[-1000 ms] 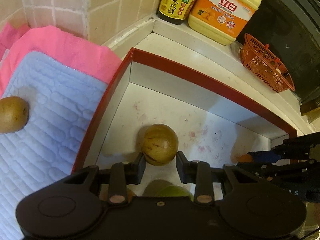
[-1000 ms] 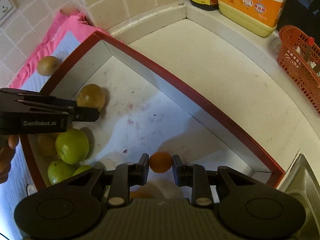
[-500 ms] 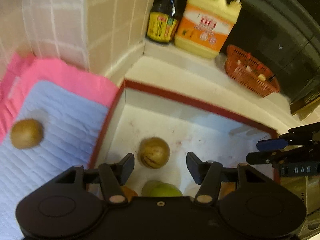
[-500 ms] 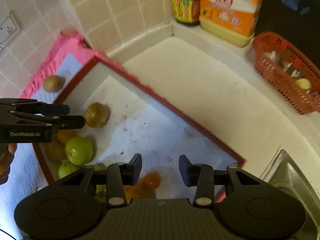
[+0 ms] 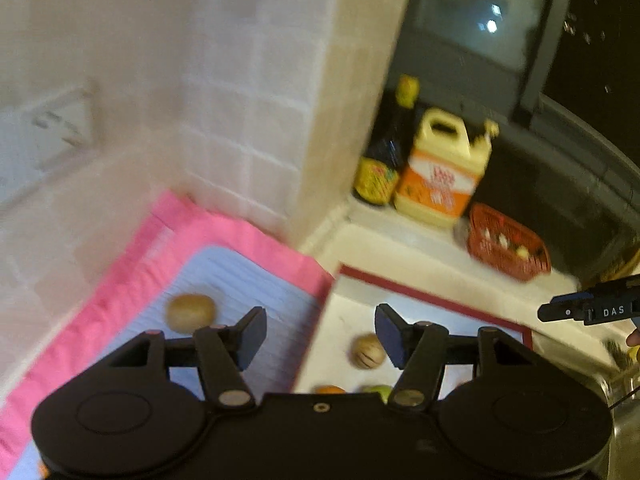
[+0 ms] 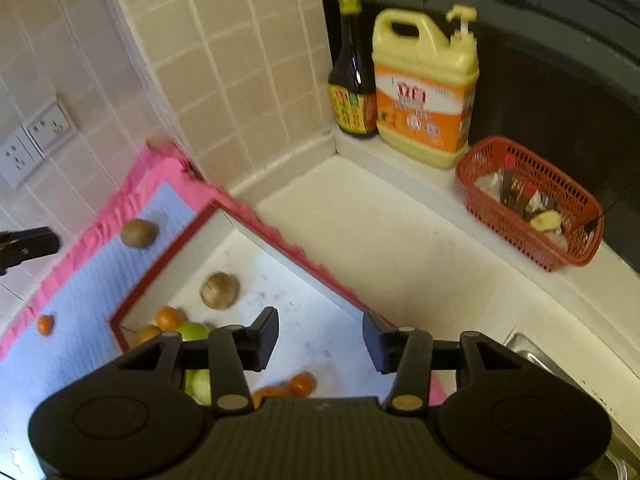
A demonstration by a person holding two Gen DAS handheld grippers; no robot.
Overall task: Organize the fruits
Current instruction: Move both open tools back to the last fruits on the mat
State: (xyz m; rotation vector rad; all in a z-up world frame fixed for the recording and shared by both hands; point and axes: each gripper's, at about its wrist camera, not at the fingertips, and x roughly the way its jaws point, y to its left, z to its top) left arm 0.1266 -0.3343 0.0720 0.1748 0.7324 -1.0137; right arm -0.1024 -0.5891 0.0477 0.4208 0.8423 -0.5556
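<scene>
A red-rimmed white box (image 6: 276, 236) (image 5: 436, 300) holds a brown striped fruit (image 6: 219, 290) (image 5: 367, 351), green fruits (image 6: 194, 332), and small oranges (image 6: 302, 384). A brown kiwi (image 6: 138, 233) (image 5: 191, 313) and a small orange (image 6: 45, 325) lie on the blue-and-pink mat (image 6: 80, 304). My left gripper (image 5: 320, 336) is open and empty, high above the mat's edge. My right gripper (image 6: 320, 338) is open and empty, raised above the box.
A dark sauce bottle (image 6: 352, 76), a yellow detergent jug (image 6: 424, 84) and a red basket (image 6: 532, 208) stand along the back ledge. A tiled wall with sockets (image 6: 36, 140) is at left. A steel sink edge (image 6: 532, 356) lies at right.
Both grippers opened, let go of the brown fruit and the small orange in the box, and rose up and away. Both views now show more of the wall and counter.
</scene>
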